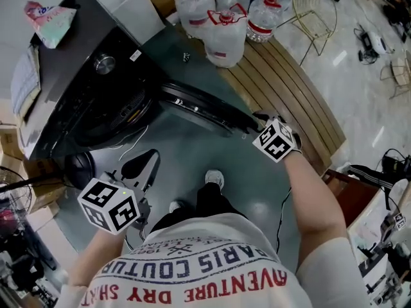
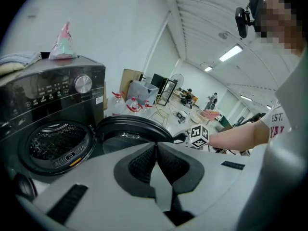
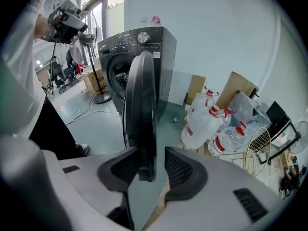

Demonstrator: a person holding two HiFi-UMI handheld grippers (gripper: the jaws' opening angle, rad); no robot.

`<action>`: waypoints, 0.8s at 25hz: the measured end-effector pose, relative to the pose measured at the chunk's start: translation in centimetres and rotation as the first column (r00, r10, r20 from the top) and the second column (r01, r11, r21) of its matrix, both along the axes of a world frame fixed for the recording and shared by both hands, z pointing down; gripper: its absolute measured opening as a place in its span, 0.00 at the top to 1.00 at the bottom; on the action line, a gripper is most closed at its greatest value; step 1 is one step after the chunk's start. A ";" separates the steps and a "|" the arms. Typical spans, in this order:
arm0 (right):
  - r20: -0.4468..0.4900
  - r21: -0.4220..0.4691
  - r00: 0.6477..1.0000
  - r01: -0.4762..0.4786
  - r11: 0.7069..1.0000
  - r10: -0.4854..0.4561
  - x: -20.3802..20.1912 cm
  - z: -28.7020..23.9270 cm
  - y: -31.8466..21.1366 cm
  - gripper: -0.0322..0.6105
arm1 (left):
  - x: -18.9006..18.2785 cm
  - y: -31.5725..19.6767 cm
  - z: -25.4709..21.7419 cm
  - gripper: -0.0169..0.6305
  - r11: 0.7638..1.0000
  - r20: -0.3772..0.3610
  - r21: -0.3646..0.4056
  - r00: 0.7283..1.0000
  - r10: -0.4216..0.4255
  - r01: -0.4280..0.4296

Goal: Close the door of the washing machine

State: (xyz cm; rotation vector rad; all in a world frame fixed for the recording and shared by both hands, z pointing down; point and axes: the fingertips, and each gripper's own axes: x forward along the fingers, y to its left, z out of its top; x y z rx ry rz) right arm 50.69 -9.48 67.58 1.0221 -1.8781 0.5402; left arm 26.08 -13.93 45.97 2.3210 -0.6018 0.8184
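The dark front-loading washing machine [image 1: 96, 88] stands at the left with its round door [image 1: 199, 108] swung wide open and the drum [image 2: 55, 146] showing. My right gripper [image 1: 257, 124] is at the door's free edge. In the right gripper view the door [image 3: 142, 95] stands edge-on between the jaws of my right gripper [image 3: 153, 170]: the left pad lies against it, while a gap shows at the right pad. My left gripper [image 1: 144, 169] hangs low in front of the machine, apart from the door [image 2: 130, 129]. Its jaws [image 2: 155, 150] meet and hold nothing.
Several large water bottles [image 1: 221, 18] stand behind the door on a wooden slat platform [image 1: 289, 88]. A wire chair [image 1: 314, 11] is beyond them. Cables [image 1: 128, 146] trail on the floor by the machine. A pink bag [image 1: 48, 21] lies on top of it. The person's feet [image 1: 214, 178] are below the door.
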 end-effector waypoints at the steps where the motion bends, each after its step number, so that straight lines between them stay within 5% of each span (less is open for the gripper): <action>1: -0.005 -0.002 1.000 0.012 1.000 -0.012 -0.1 0.2 0.0 0.70 | -0.1 0.0 0.1 0.92 1.000 0.004 0.000 1.000 -0.004 0.004; 7: -0.013 0.005 0.999 0.035 0.999 -0.035 -0.4 0.4 -0.2 0.83 | -1.0 -0.1 0.8 0.92 0.999 0.012 -0.009 0.999 -0.035 0.036; 20: 0.009 -0.008 1.000 -0.006 1.000 0.006 -1.2 0.5 0.7 0.84 | -2.6 0.2 1.7 0.92 0.998 0.008 -0.024 0.998 -0.062 0.062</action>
